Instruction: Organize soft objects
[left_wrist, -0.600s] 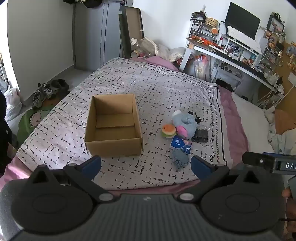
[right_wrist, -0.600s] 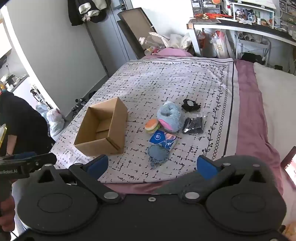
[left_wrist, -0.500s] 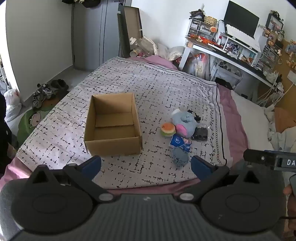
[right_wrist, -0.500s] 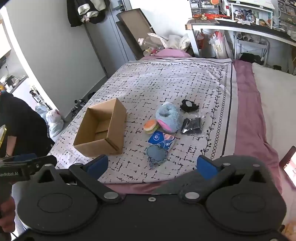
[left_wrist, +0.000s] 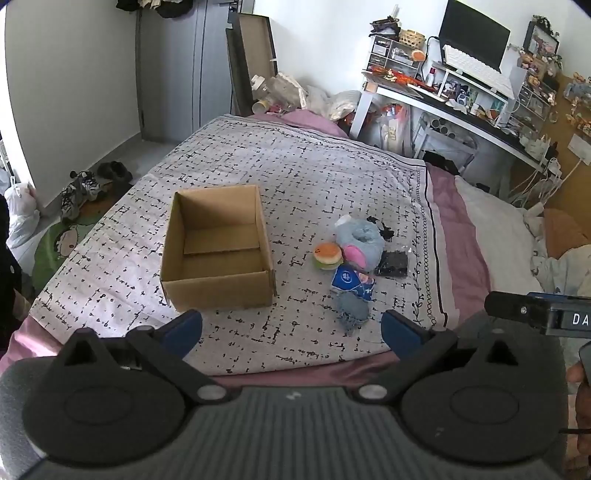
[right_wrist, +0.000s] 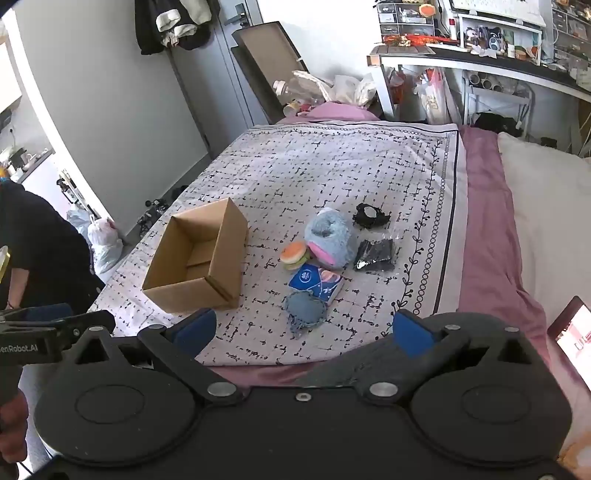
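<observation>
Two grippers, both mine, hang over the near edge of the bed and neither touches anything. My left gripper (left_wrist: 291, 328) has its blue fingertips (left_wrist: 183, 328) spread wide with only the patterned bedspread (left_wrist: 295, 177) between them; my right gripper (right_wrist: 303, 328) is just as wide and holds nothing.

Closest to the fingertips, near the bedspread's front edge, lies a round blue knitted piece (right_wrist: 306, 308) with a frayed fringe, flat on the cloth. Touching its far side is a blue tissue packet (right_wrist: 316, 281) with a pink and white print. Beyond that, a small burger-shaped squishy toy (right_wrist: 294, 254) with an orange bun and green layer sits against a fluffy pale blue plush (right_wrist: 330, 236) that has a pink underside. To the right of the plush are a shiny dark packet (right_wrist: 375, 254) and, farther back, a crumpled black item (right_wrist: 369, 215) with a white patch; what it is I cannot tell.

An open cardboard box (left_wrist: 218, 251) stands upright to the left of the group, apart from the toys, with nothing visible inside but its bottom flaps.
</observation>
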